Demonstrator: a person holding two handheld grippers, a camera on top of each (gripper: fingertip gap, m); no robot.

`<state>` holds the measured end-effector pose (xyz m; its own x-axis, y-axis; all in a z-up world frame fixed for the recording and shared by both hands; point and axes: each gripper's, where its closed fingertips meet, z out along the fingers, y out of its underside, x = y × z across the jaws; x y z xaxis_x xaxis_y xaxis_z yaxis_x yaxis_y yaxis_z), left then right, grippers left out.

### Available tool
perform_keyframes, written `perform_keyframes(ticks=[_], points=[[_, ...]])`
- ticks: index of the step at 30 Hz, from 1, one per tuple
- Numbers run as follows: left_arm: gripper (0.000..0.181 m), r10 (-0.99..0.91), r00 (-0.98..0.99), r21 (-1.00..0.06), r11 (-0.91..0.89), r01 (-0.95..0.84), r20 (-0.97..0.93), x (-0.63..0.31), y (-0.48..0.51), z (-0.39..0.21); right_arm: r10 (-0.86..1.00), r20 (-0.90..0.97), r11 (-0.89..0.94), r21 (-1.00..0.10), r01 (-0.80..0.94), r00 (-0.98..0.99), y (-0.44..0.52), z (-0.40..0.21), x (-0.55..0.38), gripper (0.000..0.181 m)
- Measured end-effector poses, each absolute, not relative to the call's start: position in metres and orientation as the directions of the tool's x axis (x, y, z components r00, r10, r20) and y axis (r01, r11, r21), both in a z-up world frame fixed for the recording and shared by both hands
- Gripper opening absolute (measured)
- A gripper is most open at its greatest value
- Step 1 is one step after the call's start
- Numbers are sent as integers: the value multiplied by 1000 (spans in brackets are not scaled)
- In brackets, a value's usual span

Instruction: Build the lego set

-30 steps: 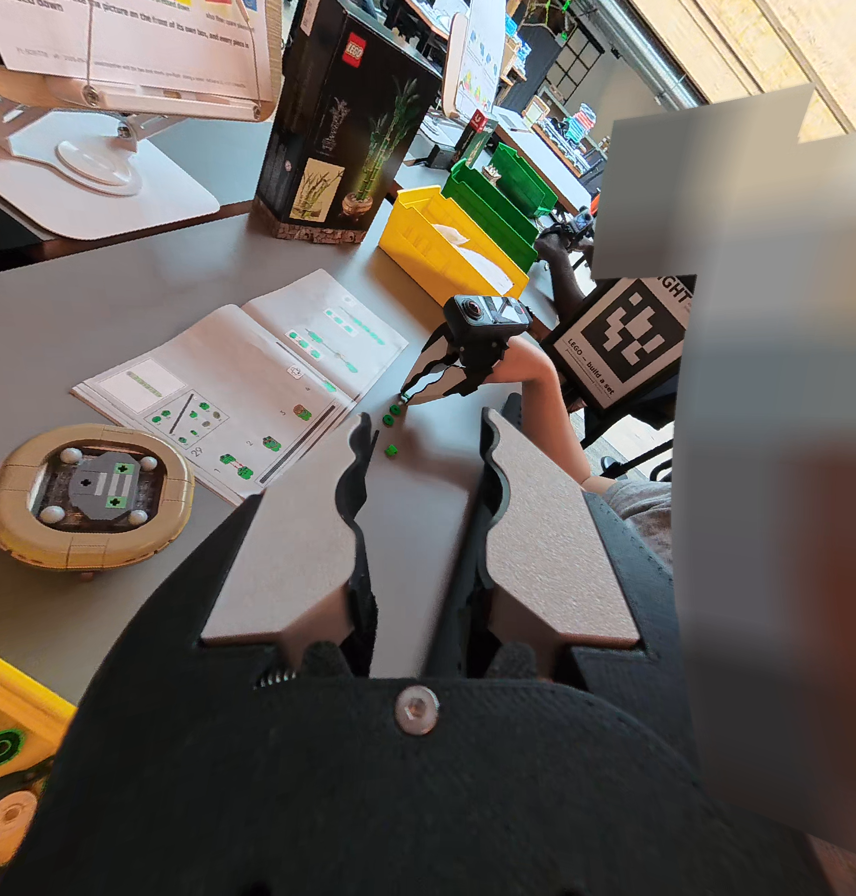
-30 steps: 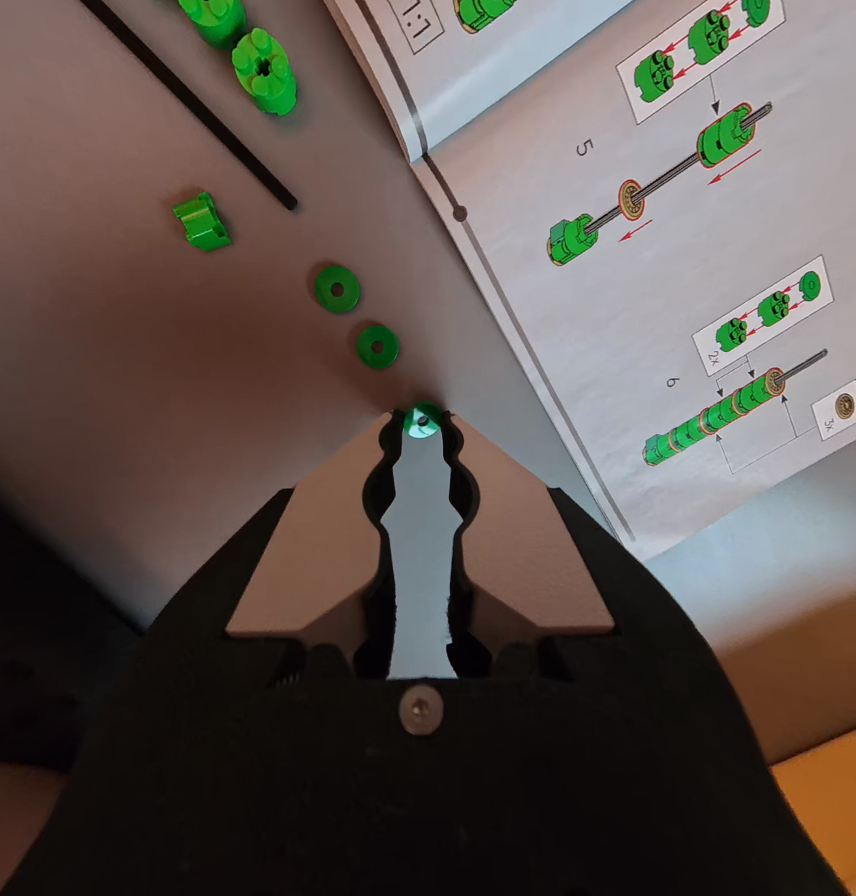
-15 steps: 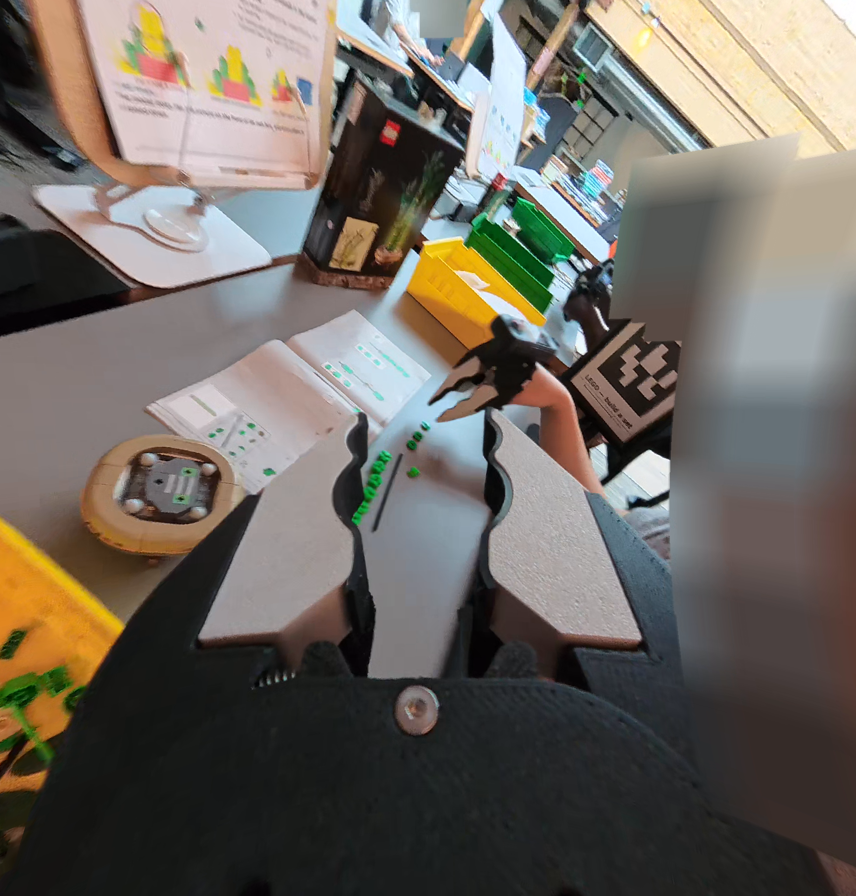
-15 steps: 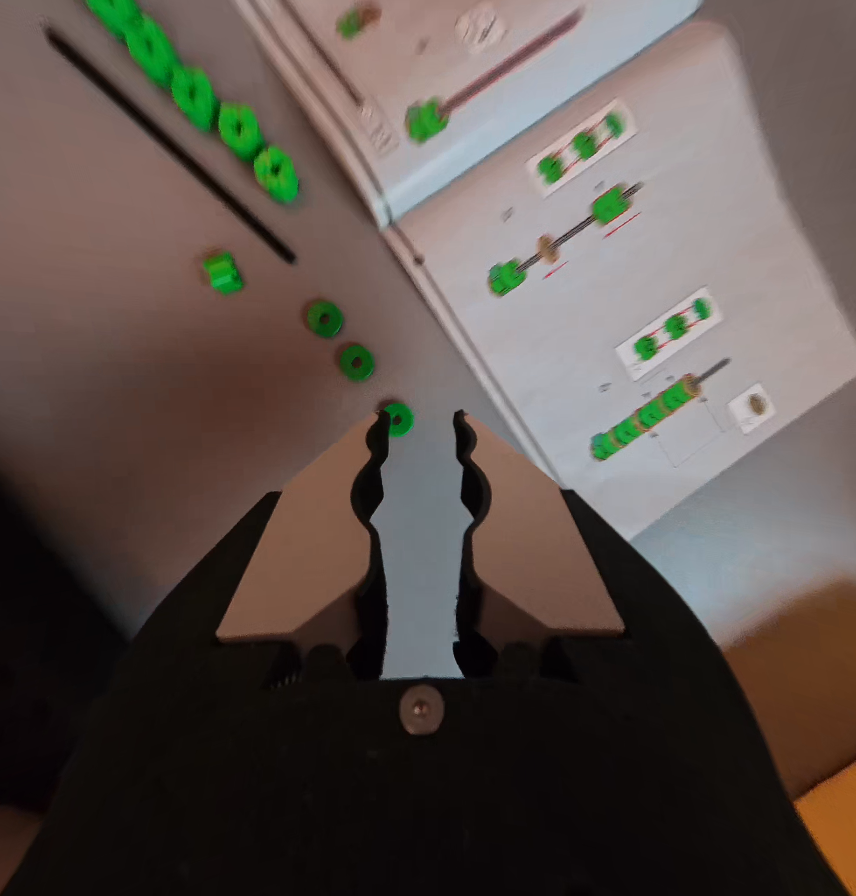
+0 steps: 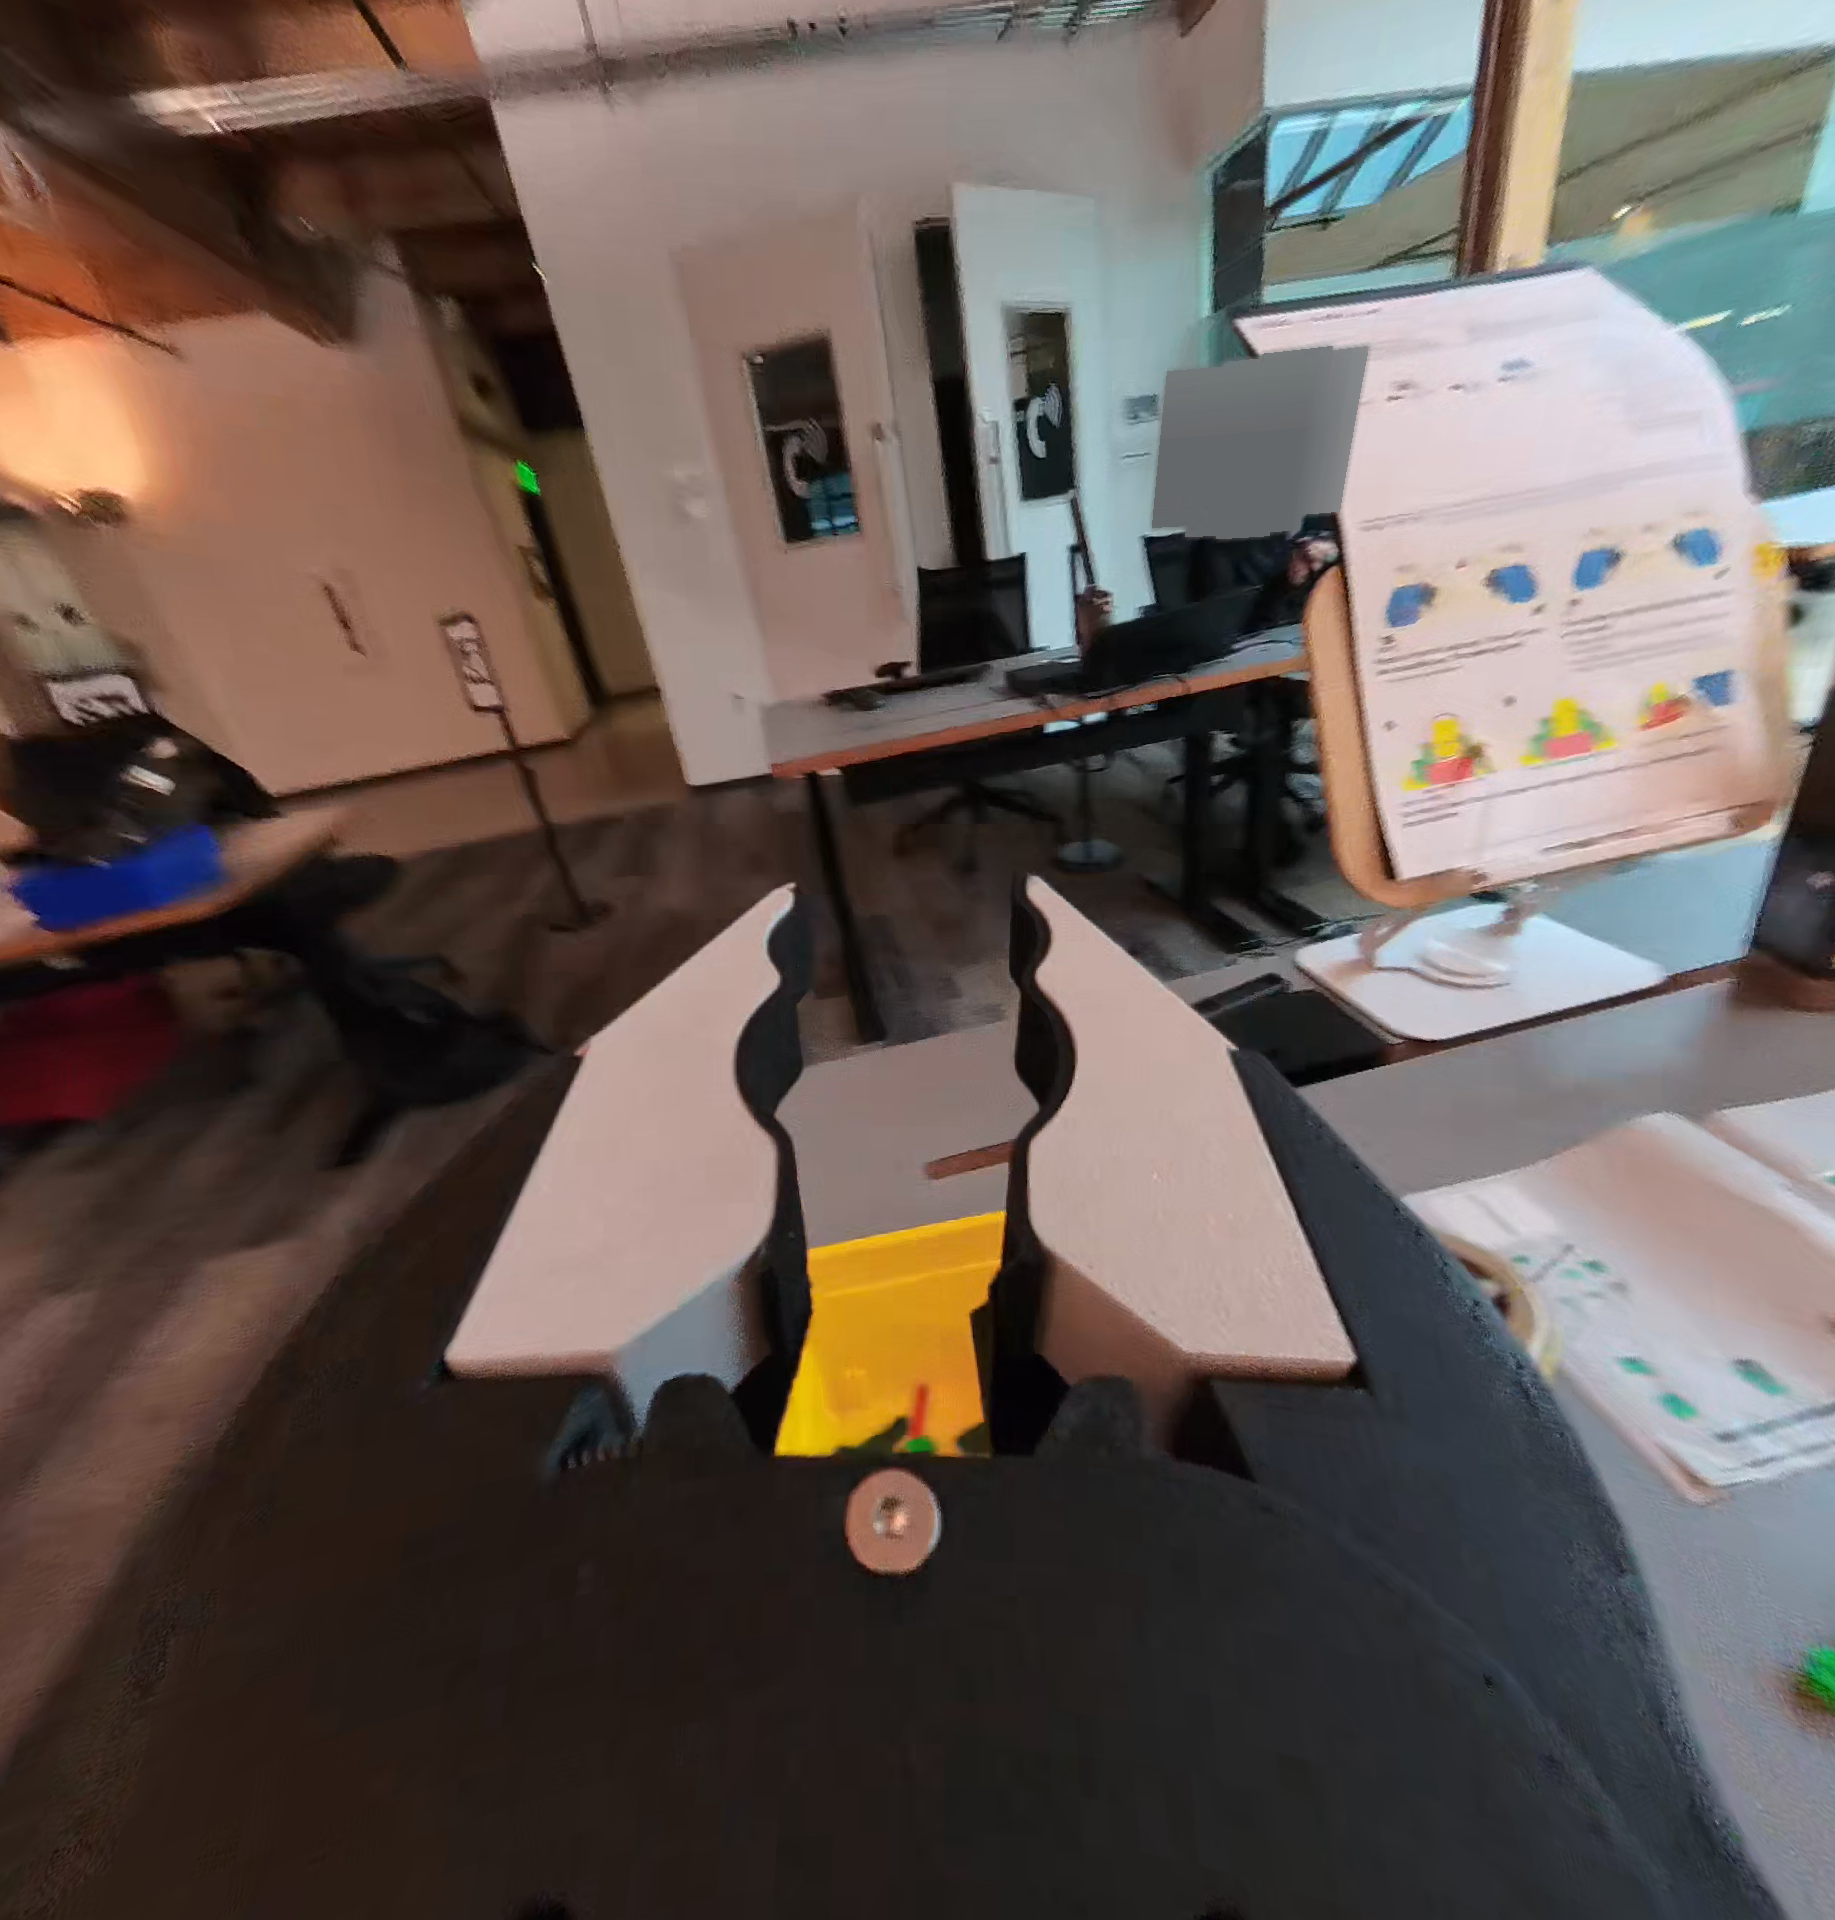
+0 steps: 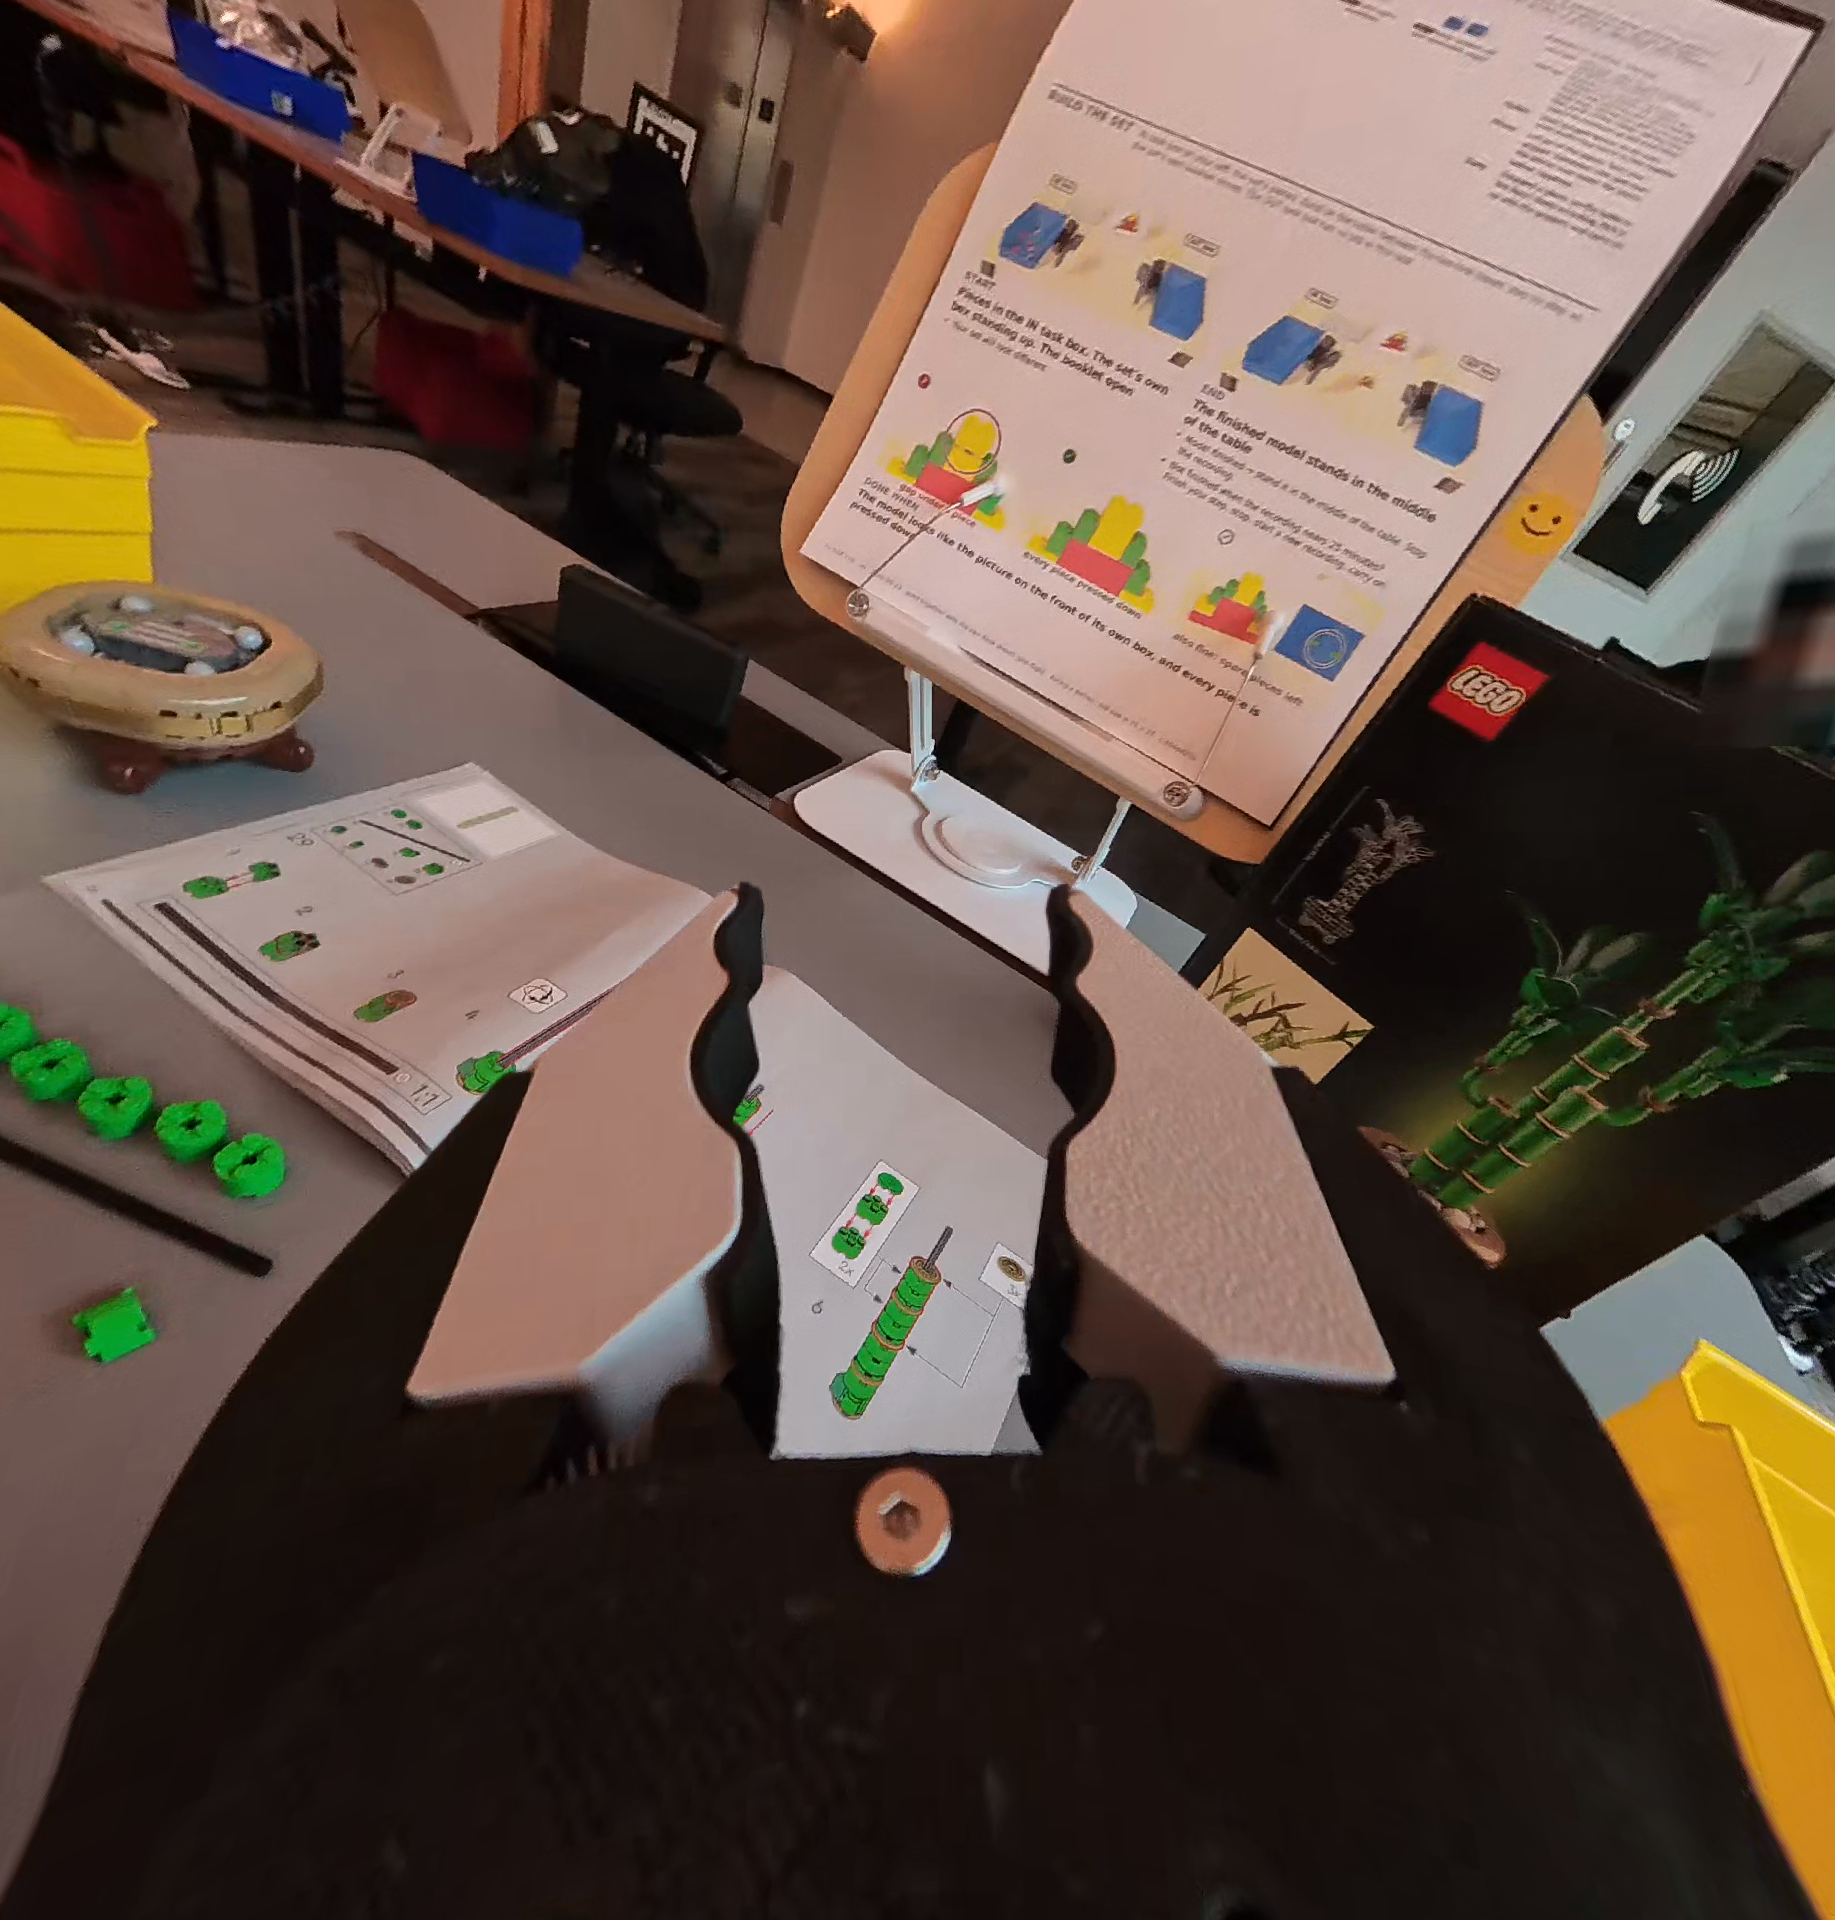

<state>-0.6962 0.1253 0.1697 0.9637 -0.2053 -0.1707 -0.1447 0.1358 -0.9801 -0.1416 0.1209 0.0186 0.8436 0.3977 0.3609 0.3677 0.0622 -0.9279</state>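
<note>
Grey worktop (image 6: 456, 540) in an open office carries the partly built set. Six green round bricks (image 6: 113, 1107) lie in a row at the left, just beside a black axle rod (image 6: 113, 1195); a lone green piece (image 6: 113, 1325) sits nearer, apart from the rod. An open instruction booklet (image 6: 373, 935) lies at centre, its stem-stacking diagram visible between the fingers of the right tool (image 6: 897, 935), which hangs above the page with jaws apart and nothing between them. Far left stands the tan round pot base (image 6: 154, 675) on brown feet. The left tool (image 5: 908, 925), also spread and empty, points out over the worktop edge above a yellow bin (image 5: 892, 1309) holding loose parts.

Judged step: threading bricks onto the axle, none yet mounted. The next move seems to call for one tool to steady the rod while the other brings a brick to its end with its hole aligned.

Surroundings: a tilted instruction sheet on a white stand (image 6: 1204, 416), the dark set box (image 6: 1567, 935) at right, and a second yellow bin (image 6: 1775, 1558) near right. Nothing visible blocks the bricks.
</note>
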Motion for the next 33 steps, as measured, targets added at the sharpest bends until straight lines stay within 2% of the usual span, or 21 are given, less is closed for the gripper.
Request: perform_keyframes(ticks=[2,5,9,13,16,24,27,33], points=[[36,-184,957,-974,69,-214,-224,-703,124,159,405,338,50,-936,348,850,123,15,-140,57],[25,-268,936,-927,-235,-293,-228,-710,118,104,393,341,26,-932,360,854,128,8,-137,57],[25,-265,952,-754,-592,-284,-150,-733,101,36,412,356,11,-922,387,839,131,0,-141,57],[25,-273,961,-485,-837,-255,-36,-738,92,-30,423,396,7,-901,433,815,132,-8,-147,57],[24,-272,962,-350,-903,-250,15,-731,102,-62,438,414,2,-888,460,798,132,-14,-151,57],[21,-295,953,-75,-951,-300,-70,-744,126,-132,458,445,-16,-861,508,769,133,-25,-154,57],[19,-236,969,-22,-971,-238,-73,-749,132,-149,462,458,-14,-853,522,759,132,-26,-155,57],[11,-175,984,1,-985,-175,-42,-748,137,-164,475,475,-7,-840,543,741,129,-26,-159,57]])
